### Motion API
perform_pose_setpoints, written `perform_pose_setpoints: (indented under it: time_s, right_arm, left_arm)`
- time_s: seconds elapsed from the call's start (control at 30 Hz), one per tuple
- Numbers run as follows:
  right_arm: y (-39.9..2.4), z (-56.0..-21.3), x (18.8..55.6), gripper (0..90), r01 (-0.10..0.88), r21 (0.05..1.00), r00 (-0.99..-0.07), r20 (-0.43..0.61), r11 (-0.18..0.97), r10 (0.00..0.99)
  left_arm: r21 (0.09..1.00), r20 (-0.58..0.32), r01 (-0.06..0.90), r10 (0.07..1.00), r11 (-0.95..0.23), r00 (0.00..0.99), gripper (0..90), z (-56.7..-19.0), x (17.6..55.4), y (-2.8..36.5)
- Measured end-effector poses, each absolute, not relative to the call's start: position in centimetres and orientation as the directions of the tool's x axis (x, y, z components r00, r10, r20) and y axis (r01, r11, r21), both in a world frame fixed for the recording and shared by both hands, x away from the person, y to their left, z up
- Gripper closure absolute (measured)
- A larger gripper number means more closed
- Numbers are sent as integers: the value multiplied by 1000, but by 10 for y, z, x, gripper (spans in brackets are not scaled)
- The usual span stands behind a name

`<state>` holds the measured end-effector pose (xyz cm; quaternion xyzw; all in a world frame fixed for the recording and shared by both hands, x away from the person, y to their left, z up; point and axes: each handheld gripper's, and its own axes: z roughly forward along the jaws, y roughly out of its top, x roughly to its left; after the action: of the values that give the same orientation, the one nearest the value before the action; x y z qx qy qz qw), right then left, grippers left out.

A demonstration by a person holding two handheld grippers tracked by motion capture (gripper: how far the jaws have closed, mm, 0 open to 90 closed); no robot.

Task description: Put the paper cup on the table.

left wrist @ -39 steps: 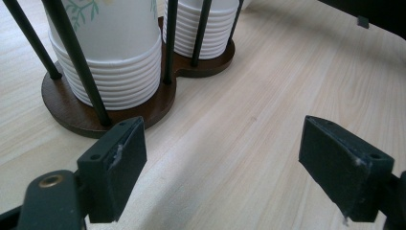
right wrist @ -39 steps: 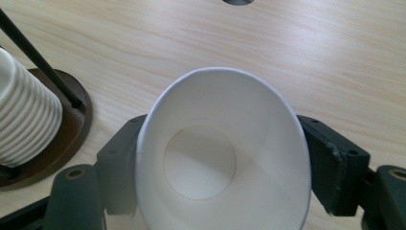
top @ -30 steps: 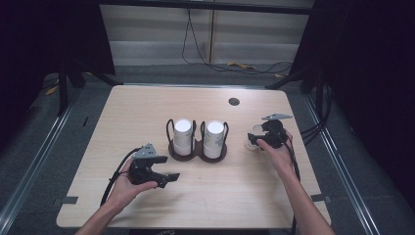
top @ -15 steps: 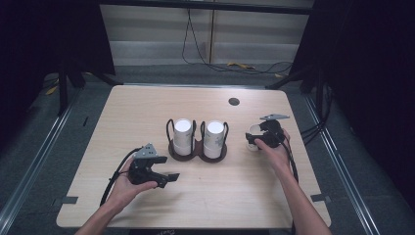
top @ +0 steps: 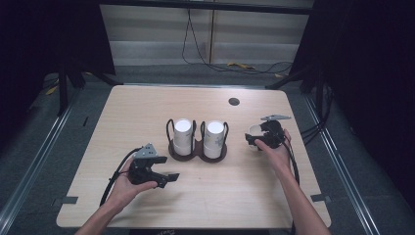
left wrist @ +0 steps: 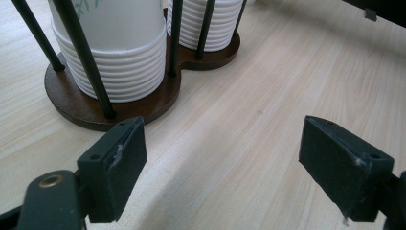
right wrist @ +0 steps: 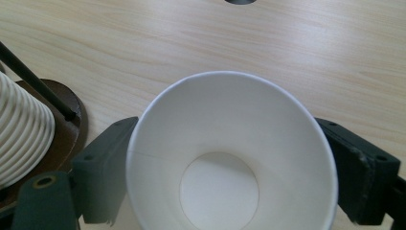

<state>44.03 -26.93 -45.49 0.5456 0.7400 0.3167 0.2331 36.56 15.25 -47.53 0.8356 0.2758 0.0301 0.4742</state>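
Shifting slightly left, my right gripper point(right wrist: 225, 177) is clamping an empty paper cup point(right wrist: 230, 153) beside the holder point(top: 197, 149) carrying two cup stacks point(top: 183, 134), my left gripper point(left wrist: 239, 163) gaping empty.

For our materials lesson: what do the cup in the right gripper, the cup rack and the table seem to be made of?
Cup: white paper, matt, seam visible. Rack: dark brown wood-like base, thin black rods, probably metal. Table: pale wood-grain top, possibly laminate.

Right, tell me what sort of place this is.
Probably a recording rig or lab, not a home: a lone wooden table ringed by black curtains, metal floor rails, and loose cables along the back wall.
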Motion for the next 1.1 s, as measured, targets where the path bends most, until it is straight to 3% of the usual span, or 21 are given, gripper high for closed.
perform_pose_setpoints:
  time_s: [1.1]
  right_arm:
    - [-268, -457, 421, 141, 690, 687, -299, -20, 230, 954]
  left_arm:
    - [808, -212, 441, 505, -391, 837, 167, -475, 368, 158]
